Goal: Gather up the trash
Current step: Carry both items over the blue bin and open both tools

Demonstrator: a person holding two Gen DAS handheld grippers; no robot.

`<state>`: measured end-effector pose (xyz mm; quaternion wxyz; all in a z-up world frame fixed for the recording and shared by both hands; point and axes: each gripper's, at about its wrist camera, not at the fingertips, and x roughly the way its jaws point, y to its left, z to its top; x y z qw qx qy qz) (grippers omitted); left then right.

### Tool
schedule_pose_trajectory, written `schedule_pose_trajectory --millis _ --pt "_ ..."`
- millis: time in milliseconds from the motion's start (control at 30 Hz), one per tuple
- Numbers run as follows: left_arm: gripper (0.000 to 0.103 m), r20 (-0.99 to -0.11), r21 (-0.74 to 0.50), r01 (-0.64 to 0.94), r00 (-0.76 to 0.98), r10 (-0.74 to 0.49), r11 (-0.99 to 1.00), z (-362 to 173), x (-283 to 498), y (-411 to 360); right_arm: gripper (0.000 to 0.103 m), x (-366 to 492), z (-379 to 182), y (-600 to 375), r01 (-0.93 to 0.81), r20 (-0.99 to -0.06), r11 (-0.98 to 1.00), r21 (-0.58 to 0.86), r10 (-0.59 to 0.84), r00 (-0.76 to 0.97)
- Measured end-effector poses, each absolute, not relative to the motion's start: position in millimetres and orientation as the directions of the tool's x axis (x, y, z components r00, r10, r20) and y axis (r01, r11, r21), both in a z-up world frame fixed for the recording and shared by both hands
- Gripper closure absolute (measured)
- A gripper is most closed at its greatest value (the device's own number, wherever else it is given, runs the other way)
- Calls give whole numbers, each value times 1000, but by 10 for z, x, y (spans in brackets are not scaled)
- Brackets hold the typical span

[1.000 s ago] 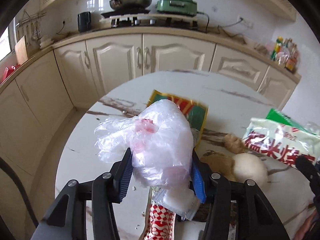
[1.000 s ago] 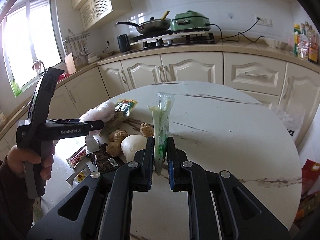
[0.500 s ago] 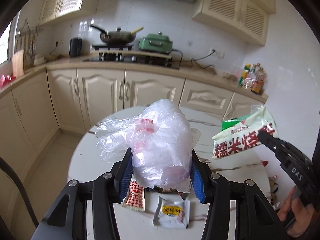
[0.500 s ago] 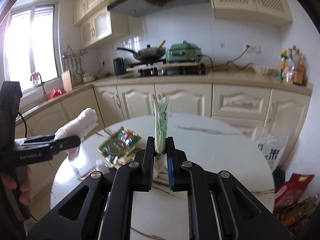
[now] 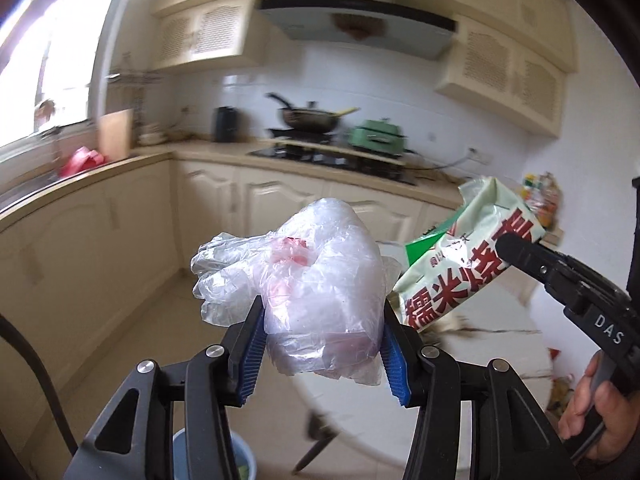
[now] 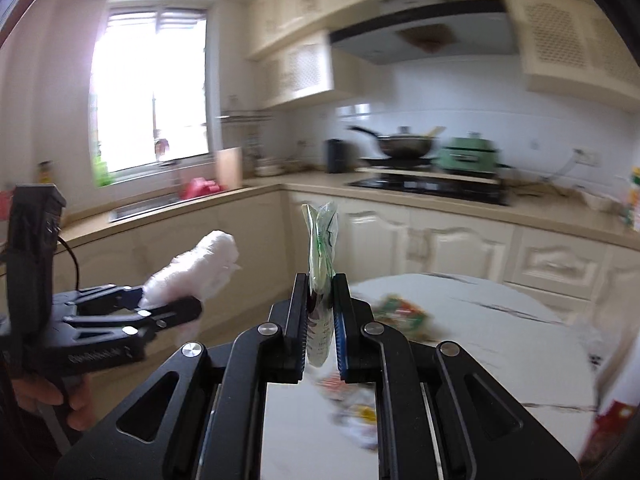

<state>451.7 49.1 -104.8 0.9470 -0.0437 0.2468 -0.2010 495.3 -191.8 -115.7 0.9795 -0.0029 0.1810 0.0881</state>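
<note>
My left gripper [image 5: 322, 332] is shut on a crumpled clear plastic bag [image 5: 316, 280] with pink showing inside; the bag bulges above the blue pads. Seen from the right wrist, that left gripper [image 6: 168, 304] is at the left with the bag [image 6: 200, 268] sticking out, held by a hand [image 6: 52, 396]. My right gripper [image 6: 321, 320] is shut on a flat green-and-white food packet [image 6: 322, 240] standing edge-on between the pads. In the left wrist view this packet [image 5: 468, 256] with red characters hangs at the right in the right gripper's black fingers [image 5: 532, 256].
The round white marble table [image 6: 480, 344] lies below with blurred wrappers [image 6: 400, 312] on it. A blue bin [image 5: 244, 460] stands on the floor at the bottom. Cream cabinets [image 5: 280, 204], a stove with a pan [image 5: 312, 118] and a sink counter [image 6: 160, 204] ring the room.
Both grippers have risen and swung left away from the table with their trash still gripped; the table has dropped low in the views and the blue bin has come into the left wrist view.
</note>
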Motion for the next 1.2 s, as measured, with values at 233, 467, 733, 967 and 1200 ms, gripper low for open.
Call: schedule_pose_trajectory --millis 233,467,733,967,1200 --pt "55 -547 -218 175 792 -269 960 -1579 4355 1447 91 5325 -1547 -721 -384 -447 923 29 355 821" --pt "55 -699 -282 43 675 -236 958 -2463 4548 2026 91 5883 -2566 166 -497 -635 865 61 418 649" --pt "55 -843 -308 -50 478 -248 950 -3620 4854 2509 90 6570 -4101 645 -505 -823 854 127 375 427" --pt "54 -896 -295 -67 365 -252 953 -4077 5339 2698 83 6909 -4853 675 -472 -878 861 187 362 313" --pt "43 -928 -278 -79 279 -246 957 -4293 5807 2619 69 7016 -5014 489 -441 -888 880 173 334 317"
